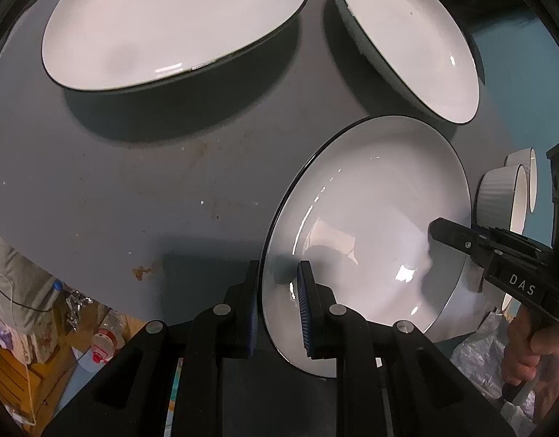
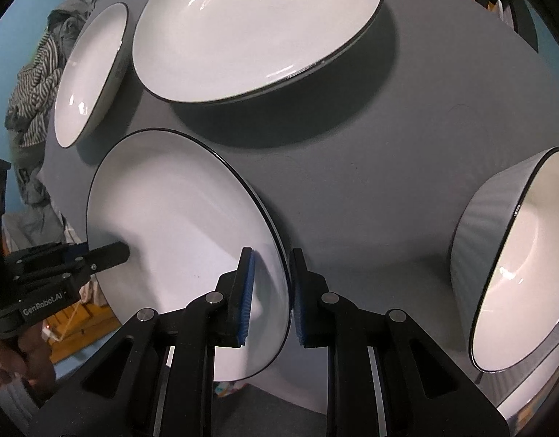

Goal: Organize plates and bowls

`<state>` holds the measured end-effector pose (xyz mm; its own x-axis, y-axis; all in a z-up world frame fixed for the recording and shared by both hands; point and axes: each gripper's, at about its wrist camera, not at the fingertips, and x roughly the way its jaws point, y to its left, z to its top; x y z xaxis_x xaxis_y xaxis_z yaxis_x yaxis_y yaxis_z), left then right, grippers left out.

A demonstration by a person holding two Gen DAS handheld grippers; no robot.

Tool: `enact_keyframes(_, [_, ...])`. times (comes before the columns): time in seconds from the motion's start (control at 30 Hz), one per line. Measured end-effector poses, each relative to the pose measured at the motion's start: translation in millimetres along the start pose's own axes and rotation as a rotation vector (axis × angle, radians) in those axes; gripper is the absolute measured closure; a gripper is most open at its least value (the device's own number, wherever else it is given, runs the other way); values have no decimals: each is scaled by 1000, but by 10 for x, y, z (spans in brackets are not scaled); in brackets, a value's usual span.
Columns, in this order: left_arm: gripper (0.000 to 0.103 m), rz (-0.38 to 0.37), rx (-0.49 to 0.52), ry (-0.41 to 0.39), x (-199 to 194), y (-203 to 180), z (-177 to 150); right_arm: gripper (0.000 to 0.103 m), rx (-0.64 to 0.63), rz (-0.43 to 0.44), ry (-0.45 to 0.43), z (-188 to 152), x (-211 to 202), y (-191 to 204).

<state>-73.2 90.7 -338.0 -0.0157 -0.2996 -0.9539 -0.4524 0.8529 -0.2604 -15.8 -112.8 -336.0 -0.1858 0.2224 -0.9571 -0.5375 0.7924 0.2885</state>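
Progress: early; no stack formed. Two plates [image 2: 257, 32] [image 2: 91, 73] and ribbed bowls [image 2: 516, 266] lie separate on the grey surface [image 2: 370, 182].
Held plate [image 2: 177, 218]: at the near edge, gripped on opposite rims.
Left hand-held gripper [image 1: 277, 306]: clamped on its left rim.
Right hand-held gripper [image 2: 270, 298]: clamped on its right rim.
Remaining: stack plates, nest bowls.

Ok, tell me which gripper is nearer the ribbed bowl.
Right. The right gripper clamps the plate by the rim beside the ribbed bowl; the left gripper holds the opposite rim, farther away.
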Motion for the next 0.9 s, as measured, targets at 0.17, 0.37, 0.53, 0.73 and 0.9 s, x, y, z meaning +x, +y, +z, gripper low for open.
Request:
enact_keyframes(0.17, [85,-7,5,-11,-91,6,69,85,11,5,-15,56,-117,-24])
enact_keyframes(0.37, [85,-15,12,-31,-221,-14,109,85,19,5,-32,136,-288,-50])
enact_keyframes(0.53, [85,-21,19,-53,-336,-68,223,85,29,5,-44,177,-403,-92])
enact_keyframes(0.73, [85,-18,38,-80,-427,-110,389,86,19,-8,-64,254,-531,-115])
enact_keyframes(0.9, [85,-30,41,-96,-500,-174,570,86,26,-10,-80,342,-590,-168])
